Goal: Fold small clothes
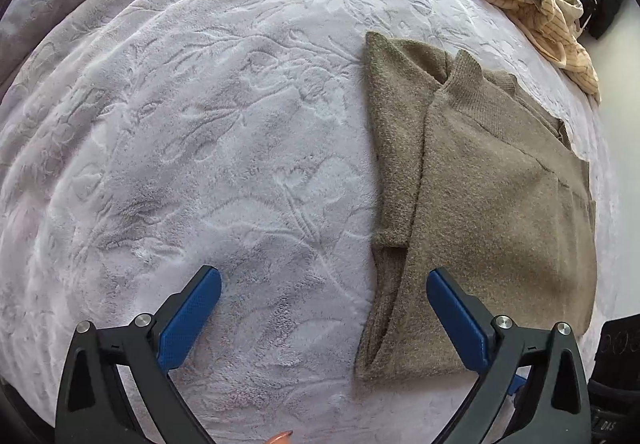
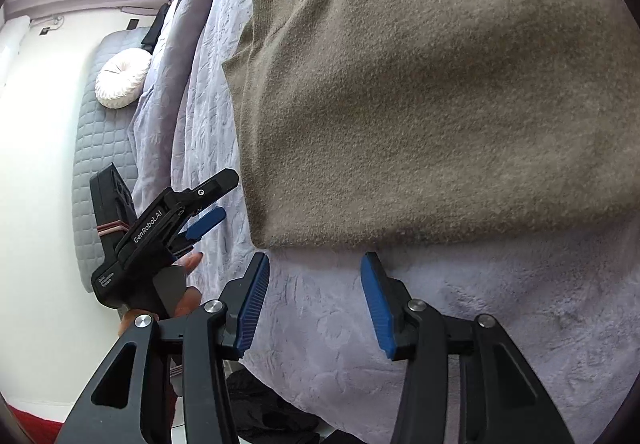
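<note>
An olive-brown knit sweater [image 1: 480, 180] lies flat on the pale lilac plush blanket [image 1: 200, 124], its sides folded in and a sleeve laid along its left edge. My left gripper [image 1: 324, 280] is open and empty, hovering over the blanket with its right finger above the sweater's near left corner. In the right wrist view the sweater [image 2: 420, 92] fills the upper frame. My right gripper [image 2: 314, 264] is open and empty, just short of the sweater's near hem. The left gripper [image 2: 208, 220] shows there too, hand-held at the bed's edge.
A heap of beige and cream clothes [image 1: 532, 4] lies at the blanket's far right. A grey quilted mat [image 2: 100, 148] with a white round cushion [image 2: 120, 78] lies on the floor. Dark fabric [image 2: 264, 412] lies on the floor below the bed edge.
</note>
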{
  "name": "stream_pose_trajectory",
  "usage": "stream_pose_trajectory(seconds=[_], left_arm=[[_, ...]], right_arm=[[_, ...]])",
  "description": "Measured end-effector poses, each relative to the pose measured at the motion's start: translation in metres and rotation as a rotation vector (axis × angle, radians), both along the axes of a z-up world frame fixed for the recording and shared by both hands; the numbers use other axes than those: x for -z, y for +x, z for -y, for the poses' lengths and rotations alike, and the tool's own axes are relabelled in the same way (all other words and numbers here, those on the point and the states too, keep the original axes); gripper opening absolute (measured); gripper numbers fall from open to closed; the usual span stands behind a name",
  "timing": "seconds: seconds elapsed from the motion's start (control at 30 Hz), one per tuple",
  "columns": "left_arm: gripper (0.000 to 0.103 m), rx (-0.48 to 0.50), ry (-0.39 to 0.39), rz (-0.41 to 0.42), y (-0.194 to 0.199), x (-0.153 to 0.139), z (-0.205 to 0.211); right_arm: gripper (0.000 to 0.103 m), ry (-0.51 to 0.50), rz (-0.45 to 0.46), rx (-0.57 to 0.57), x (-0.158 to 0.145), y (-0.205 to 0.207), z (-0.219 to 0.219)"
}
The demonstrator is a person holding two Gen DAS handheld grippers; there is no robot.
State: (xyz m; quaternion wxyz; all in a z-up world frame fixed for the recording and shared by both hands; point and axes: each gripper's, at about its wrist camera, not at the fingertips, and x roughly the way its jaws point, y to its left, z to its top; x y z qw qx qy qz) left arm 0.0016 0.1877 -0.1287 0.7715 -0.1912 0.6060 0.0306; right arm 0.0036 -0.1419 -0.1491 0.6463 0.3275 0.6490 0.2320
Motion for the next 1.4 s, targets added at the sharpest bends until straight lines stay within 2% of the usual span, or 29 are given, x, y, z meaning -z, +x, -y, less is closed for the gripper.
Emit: stream_pose_trajectory(seconds=[0.07, 0.13, 0.27, 0.4, 0.5, 0.53, 0.57, 0.6, 0.63, 0.7, 0.9, 1.1, 1.23, 1.33, 1.4], left_arm=[[0.103, -0.027, -0.050, -0.004, -0.005, 0.003, -0.011], [0.103, -0.043, -0.137, -0.007, -0.009, 0.006, -0.023], [0.103, -0.074, -0.221, 0.014, -0.015, 0.004, -0.036], [0.103, -0.051, -0.281, 0.049, -0.015, -0.001, -0.039], [0.103, -0.013, -0.353, 0.065, -0.010, -0.001, -0.035], [0.103, -0.002, -0.396, 0.066, -0.007, 0.001, -0.033], [0.103, 0.001, -0.437, 0.062, -0.003, 0.002, -0.032], [0.103, -0.001, -0.481, 0.055, -0.001, 0.005, -0.031], [0.103, 0.000, -0.518, 0.052, 0.002, 0.006, -0.029], [0.103, 0.016, -0.591, 0.057, 0.009, 0.007, -0.024], [0.103, 0.064, -0.724, 0.070, 0.051, 0.014, -0.007], [0.103, 0.135, -0.768, 0.039, 0.093, 0.017, 0.023], [0.102, 0.188, -0.646, 0.050, 0.108, 0.008, 0.046], [0.095, 0.208, -0.565, 0.027, 0.112, 0.008, 0.055], [0.094, 0.213, -0.529, 0.015, 0.112, 0.010, 0.056]], right_arm=[[0.051, 0.033, -0.009, 0.026, 0.008, -0.005, -0.006], [0.051, 0.062, -0.005, 0.072, 0.015, -0.007, -0.010], [0.051, 0.123, 0.025, 0.208, 0.027, -0.007, -0.015], [0.051, 0.193, 0.031, 0.336, 0.037, -0.001, -0.019], [0.053, 0.289, -0.029, 0.426, 0.051, 0.006, -0.023], [0.047, 0.326, -0.060, 0.450, 0.056, 0.007, -0.023], [0.028, 0.361, -0.090, 0.468, 0.060, 0.009, -0.023], [0.016, 0.376, -0.099, 0.471, 0.061, 0.011, -0.023], [0.009, 0.383, -0.089, 0.469, 0.059, 0.013, -0.021], [0.009, 0.406, -0.043, 0.438, 0.047, 0.019, -0.020], [0.009, 0.424, 0.093, 0.328, 0.000, 0.037, -0.020], [0.009, 0.377, 0.126, 0.250, -0.010, 0.040, -0.024], [0.009, 0.298, 0.083, 0.174, 0.000, 0.032, -0.023], [0.014, 0.169, 0.007, 0.035, 0.002, 0.025, -0.028], [0.022, 0.072, 0.006, -0.057, -0.004, 0.021, -0.027]])
